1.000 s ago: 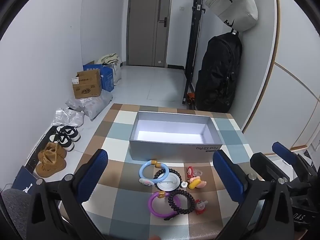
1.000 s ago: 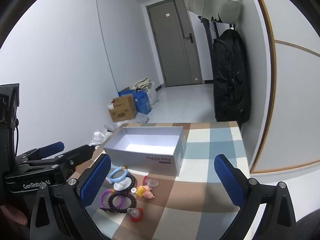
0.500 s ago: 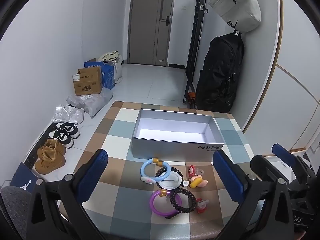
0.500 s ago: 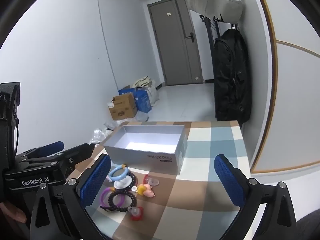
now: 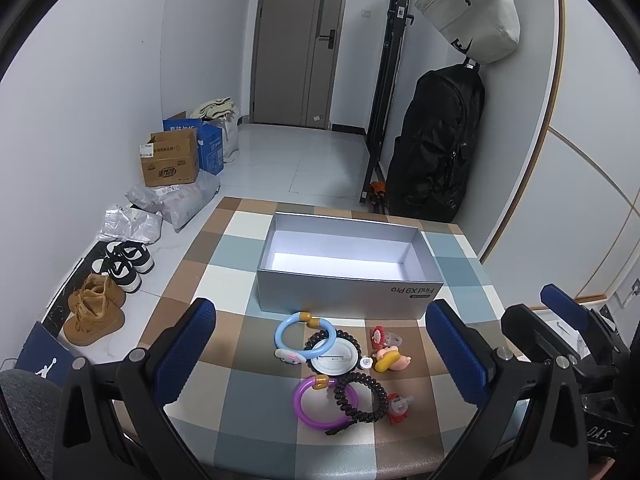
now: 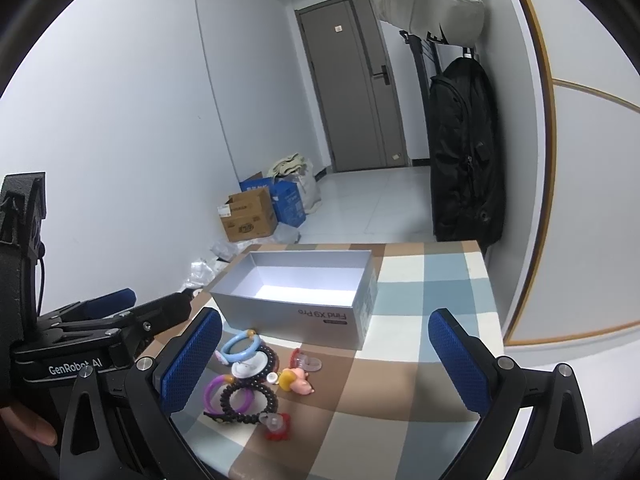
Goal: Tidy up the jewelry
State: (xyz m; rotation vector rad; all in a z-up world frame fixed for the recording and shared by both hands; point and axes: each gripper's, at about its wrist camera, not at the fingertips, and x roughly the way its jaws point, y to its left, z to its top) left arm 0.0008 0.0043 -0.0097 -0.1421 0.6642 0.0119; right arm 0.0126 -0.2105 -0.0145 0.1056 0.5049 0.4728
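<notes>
Your left gripper [image 5: 320, 350] and right gripper [image 6: 326, 354] both gape empty; ahead, the purple bangle [image 5: 316, 404] looks light, stiff, slick, so pinch across its rim.

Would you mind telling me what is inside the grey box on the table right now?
Nothing shows inside the grey box: its white floor is bare, and the jewelry pile lies outside, in front. The strip of floor just behind the near wall is hidden.
</notes>
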